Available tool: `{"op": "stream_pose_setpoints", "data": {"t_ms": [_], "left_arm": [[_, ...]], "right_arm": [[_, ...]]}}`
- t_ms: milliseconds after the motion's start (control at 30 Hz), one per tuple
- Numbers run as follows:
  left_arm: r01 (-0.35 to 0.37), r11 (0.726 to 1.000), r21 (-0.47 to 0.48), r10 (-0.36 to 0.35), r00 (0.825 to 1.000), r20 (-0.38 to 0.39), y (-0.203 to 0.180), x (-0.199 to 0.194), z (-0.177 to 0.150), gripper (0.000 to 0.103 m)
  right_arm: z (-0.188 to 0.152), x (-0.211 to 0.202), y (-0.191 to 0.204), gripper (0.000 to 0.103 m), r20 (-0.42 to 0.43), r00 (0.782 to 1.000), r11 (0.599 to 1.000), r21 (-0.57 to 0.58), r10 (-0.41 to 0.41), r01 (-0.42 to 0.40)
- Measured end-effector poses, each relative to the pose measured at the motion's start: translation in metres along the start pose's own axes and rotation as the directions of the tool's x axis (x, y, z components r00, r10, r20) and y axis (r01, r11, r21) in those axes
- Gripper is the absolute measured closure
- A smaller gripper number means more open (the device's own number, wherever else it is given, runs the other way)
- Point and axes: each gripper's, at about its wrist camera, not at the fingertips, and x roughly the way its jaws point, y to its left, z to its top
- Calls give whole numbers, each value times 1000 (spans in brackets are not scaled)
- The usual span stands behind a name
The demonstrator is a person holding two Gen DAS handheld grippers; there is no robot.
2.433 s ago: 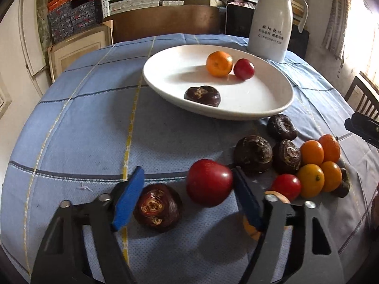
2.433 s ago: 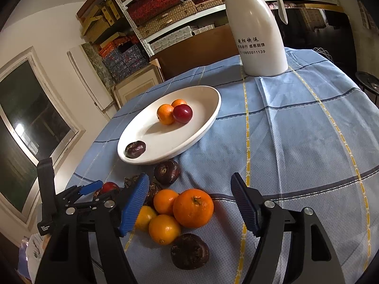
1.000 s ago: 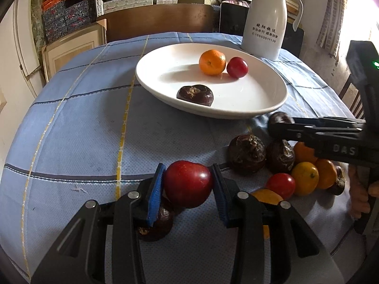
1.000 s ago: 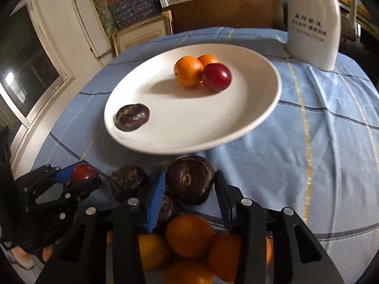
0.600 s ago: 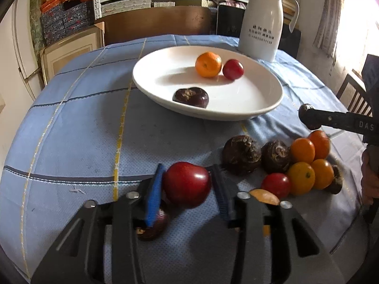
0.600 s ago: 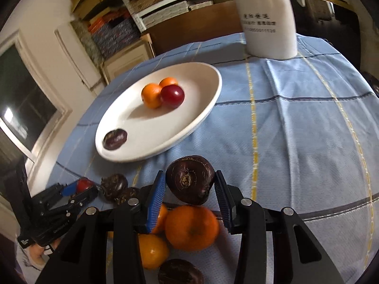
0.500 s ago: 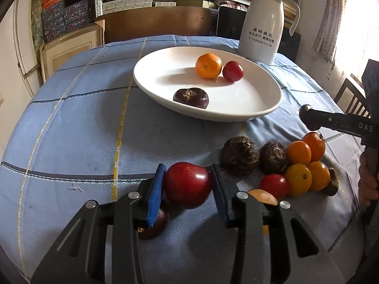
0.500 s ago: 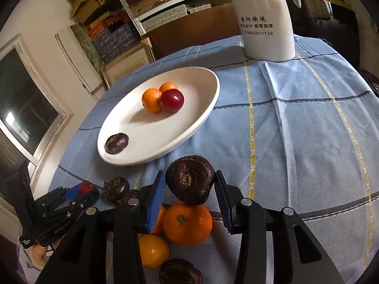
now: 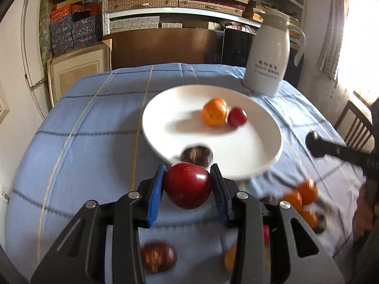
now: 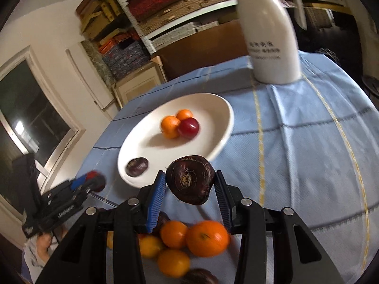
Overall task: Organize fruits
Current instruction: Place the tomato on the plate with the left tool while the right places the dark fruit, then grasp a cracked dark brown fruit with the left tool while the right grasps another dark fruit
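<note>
Clamping a glossy round red fruit [image 9: 188, 185] between its blue pads, the left gripper [image 9: 188, 188] holds it above the blue checked tablecloth [image 9: 83, 146], at 6 o'clock from the white oval ceramic plate [image 9: 265, 161]. The right gripper [image 10: 189, 185] is closed on a dark brown wrinkled fruit [image 10: 190, 179], just off the plate's near rim. On the plate lie an orange citrus fruit [image 9: 214, 111], a small red fruit [image 9: 237, 117] touching it, and a dark fruit [image 9: 196, 154]. At 1 o'clock stands a white plastic jug [image 9: 268, 71].
</note>
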Motion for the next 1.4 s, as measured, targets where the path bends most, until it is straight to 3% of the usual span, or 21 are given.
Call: {"op": "stream_pose_setpoints", "data": {"t_ms": [233, 433, 567, 633, 700, 833, 1100, 1400], "left_arm": [[-16, 998, -59, 14, 1000, -27, 12, 51, 45, 65], [-16, 999, -45, 13, 998, -69, 13, 84, 49, 61], [0, 998, -59, -3, 999, -48, 17, 78, 46, 28], [5, 997, -74, -7, 1000, -27, 18, 70, 46, 22], [-1, 996, -87, 1, 1000, -6, 19, 61, 44, 8], [-55, 996, -64, 55, 998, 2, 20, 46, 30, 6], [-109, 985, -131, 109, 994, -12, 40, 13, -11, 5], [-66, 973, -221, 73, 997, 20, 59, -37, -72, 5]], "right_arm": [[26, 50, 32, 60, -60, 998, 997, -70, -21, 17], [26, 82, 41, 59, -101, 994, 994, -110, -38, 27], [28, 78, 35, 58, -84, 996, 996, -87, -31, 24], [29, 74, 33, 58, -72, 997, 996, -83, -32, 26], [27, 68, 32, 57, -60, 997, 995, -89, -40, 35], [20, 49, 28, 41, -15, 997, 993, -93, -69, 67], [1, 21, 2, 32, 25, 997, 997, -24, -71, 72], [-26, -23, -30, 22, 86, 994, 994, 92, -64, 57]]}}
